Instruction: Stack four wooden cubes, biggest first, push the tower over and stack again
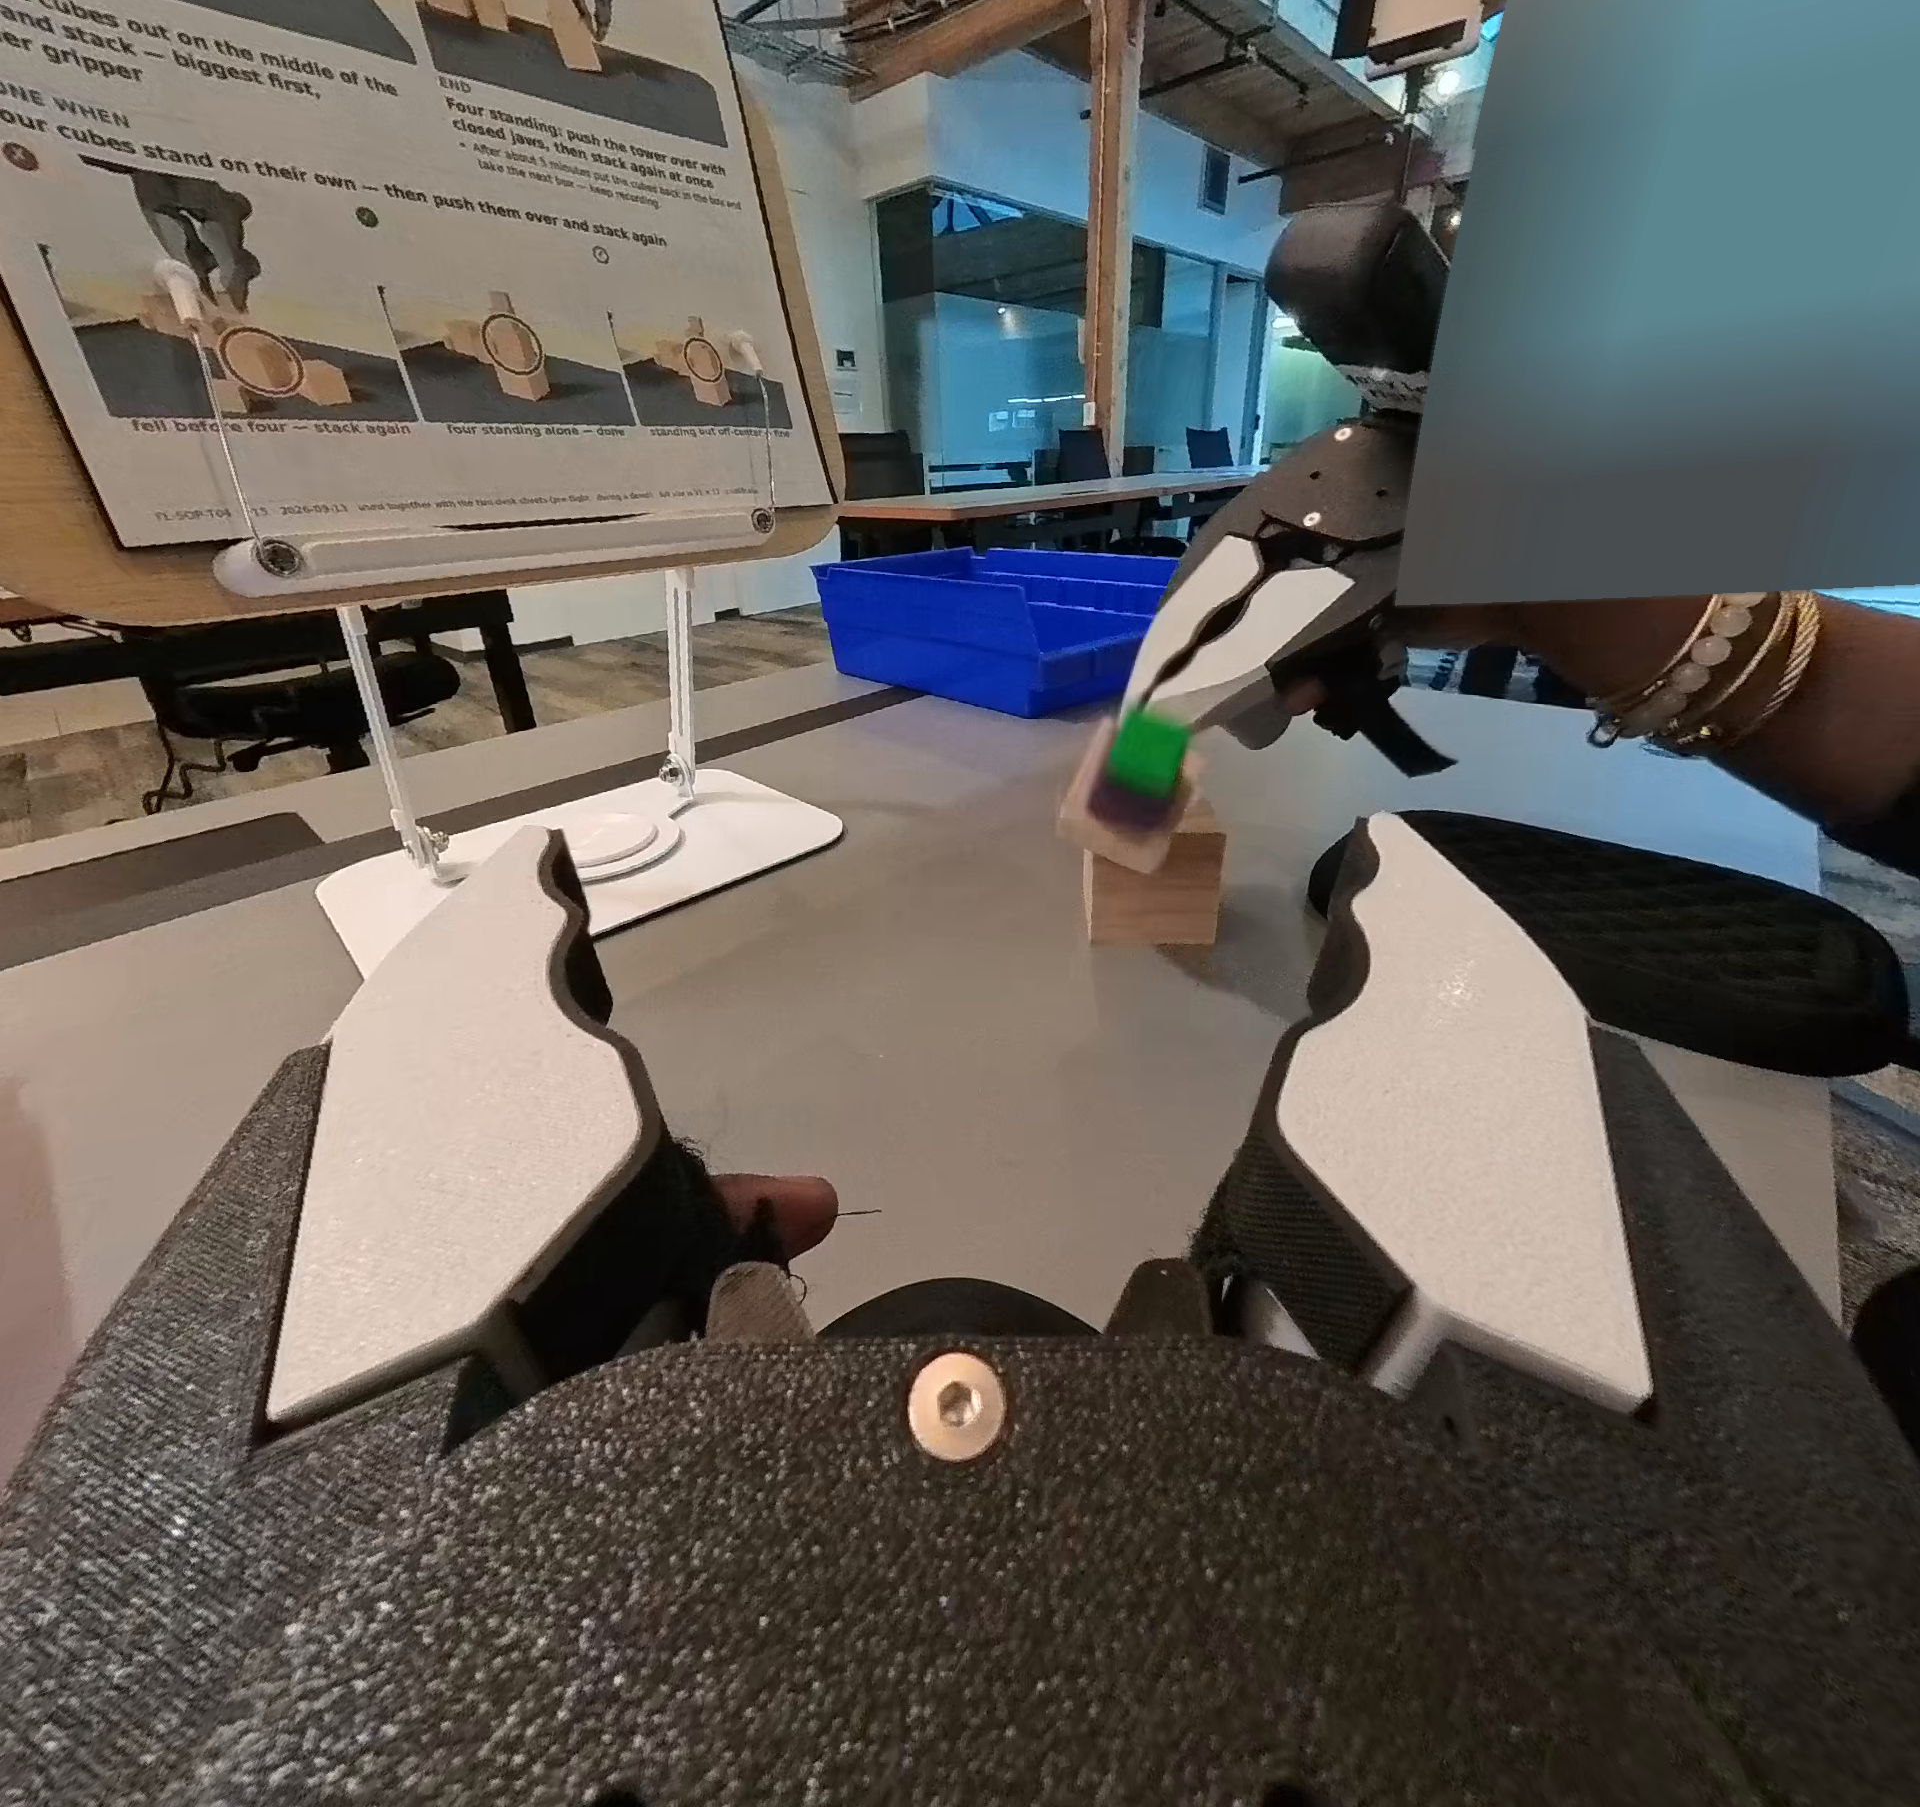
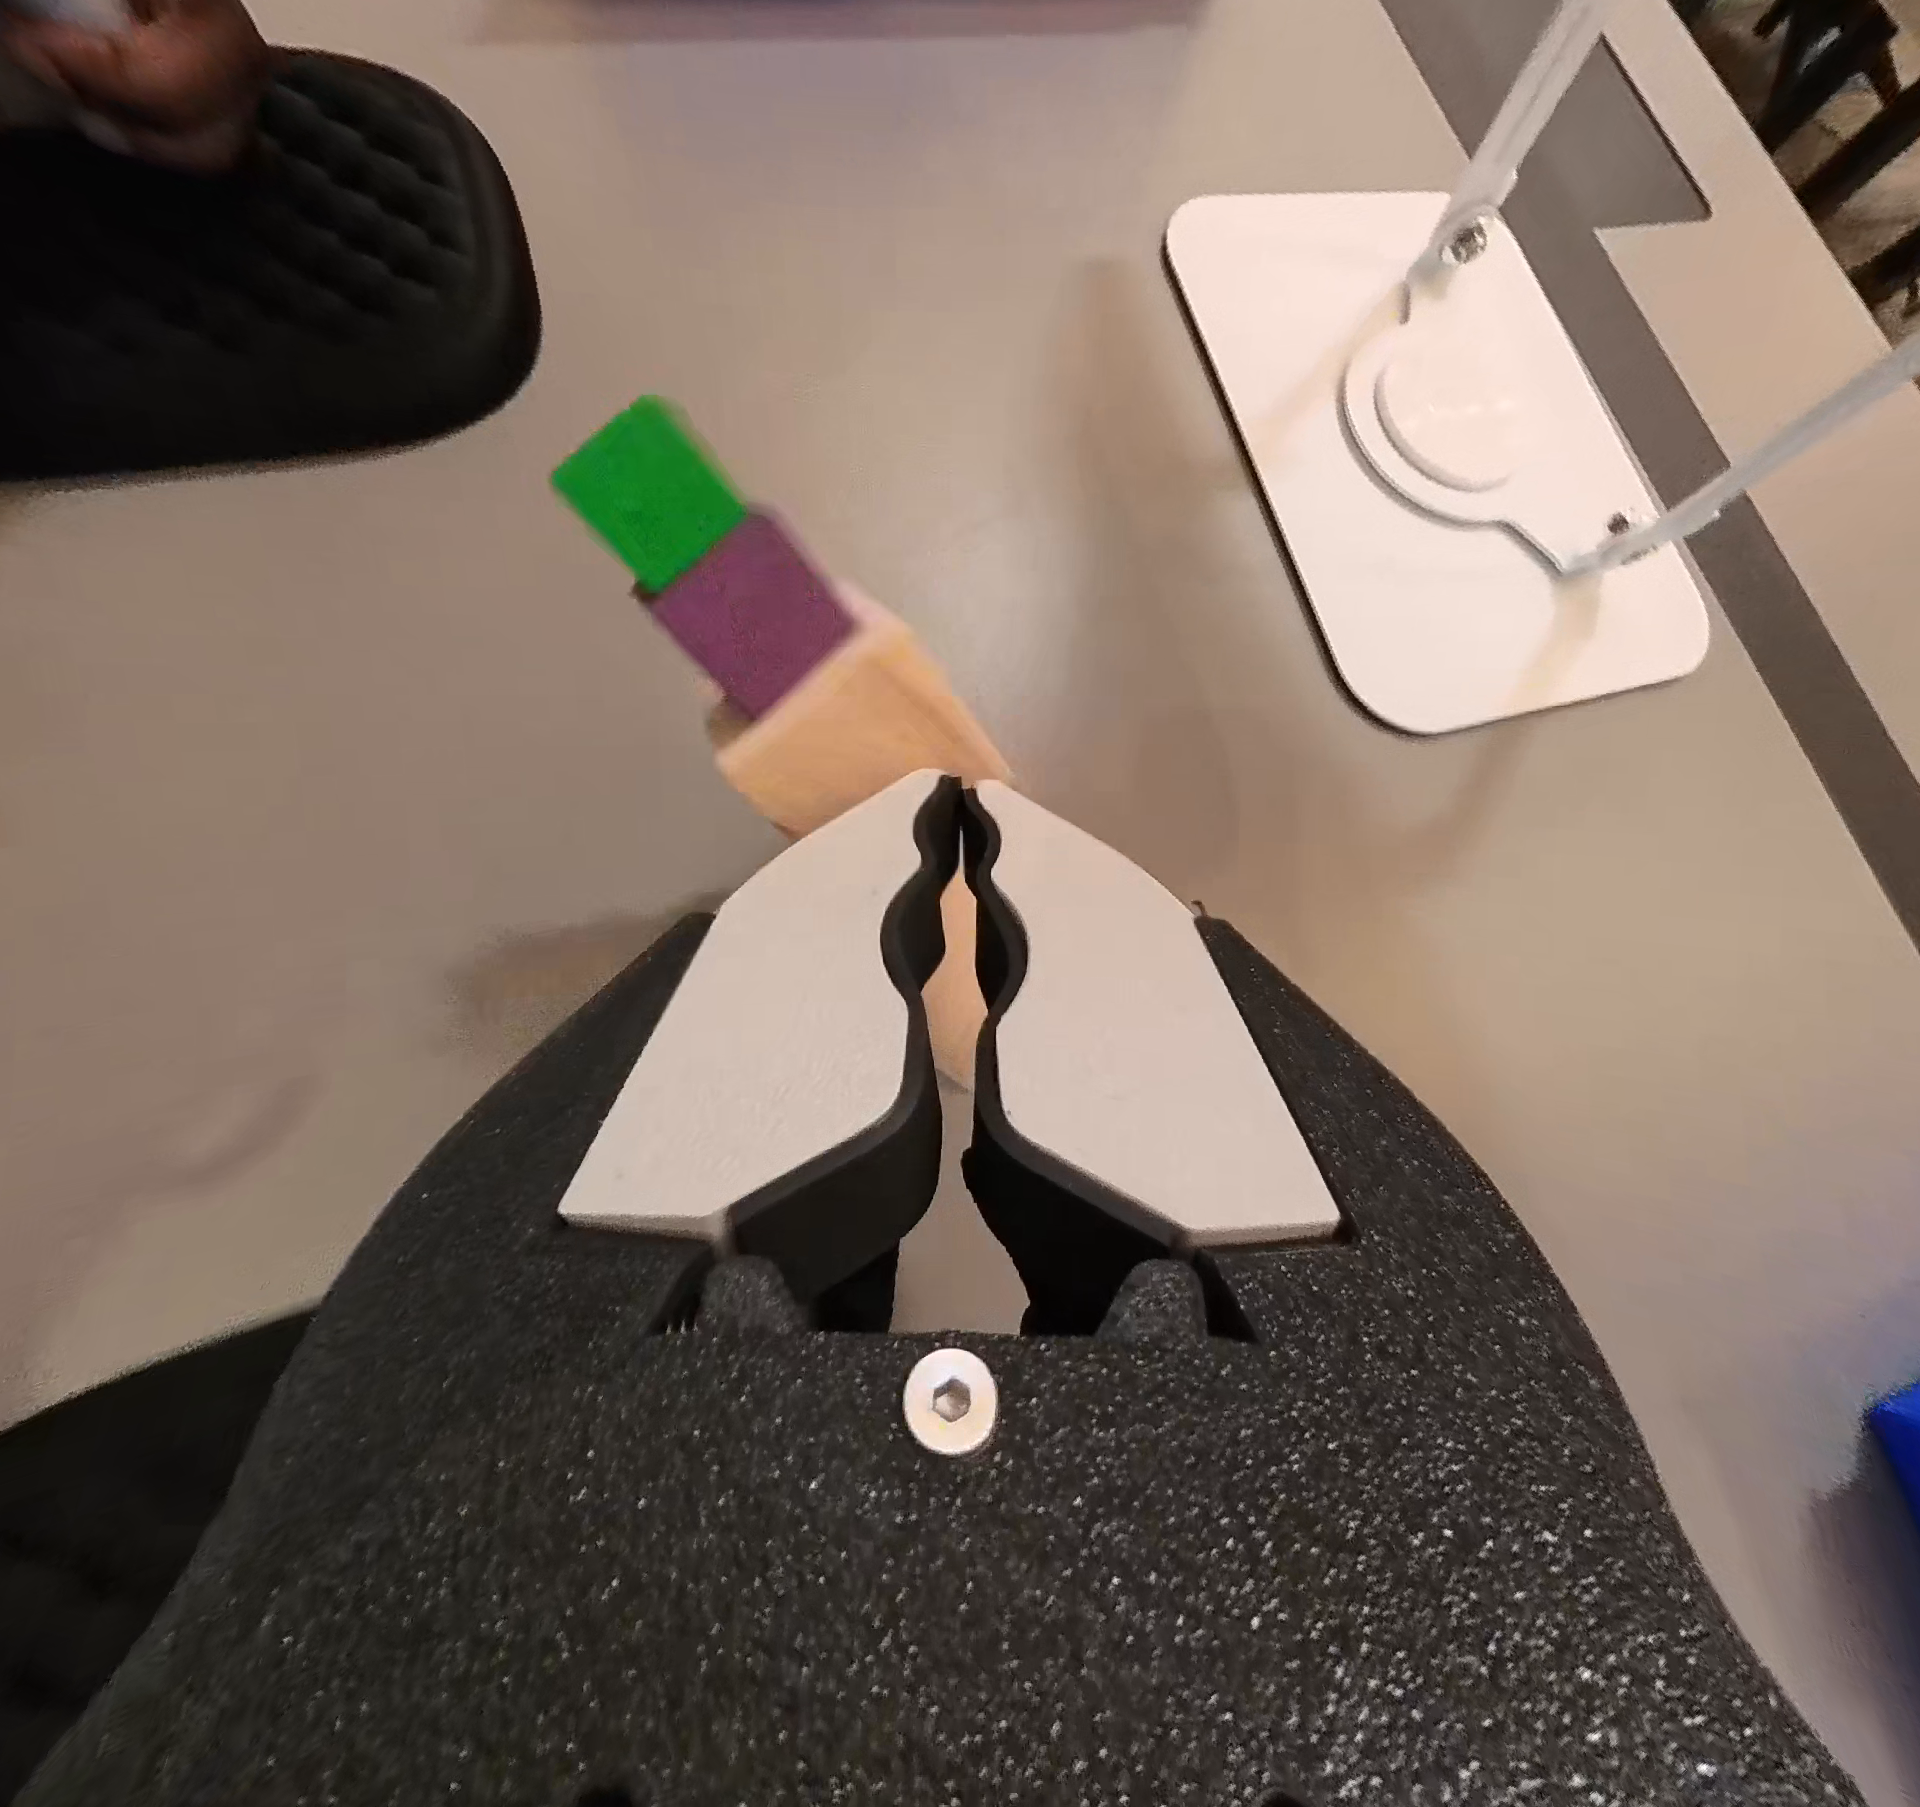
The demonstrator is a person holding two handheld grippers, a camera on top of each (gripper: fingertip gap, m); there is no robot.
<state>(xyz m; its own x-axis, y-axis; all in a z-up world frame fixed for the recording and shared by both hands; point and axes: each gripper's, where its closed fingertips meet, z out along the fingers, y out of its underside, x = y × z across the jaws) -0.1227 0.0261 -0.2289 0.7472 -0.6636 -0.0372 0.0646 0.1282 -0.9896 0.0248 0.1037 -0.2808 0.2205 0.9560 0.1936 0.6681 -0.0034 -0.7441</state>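
The left gripper (image 1: 966, 926) was spread wide and empty, while the right gripper (image 2: 961, 786), pressed together, touched a leaning stack (image 2: 821, 697) of four cubes.

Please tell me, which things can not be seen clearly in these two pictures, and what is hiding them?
- Bottom wooden cube: right wrist view, mostly hidden behind the shut right gripper.
- Tilted cubes, green cube on top: left wrist view, motion-blurred, edges unclear.
- Blue bin: right wrist view, cut off by the top edge.
- Person: left wrist view, covered by a blurred patch.
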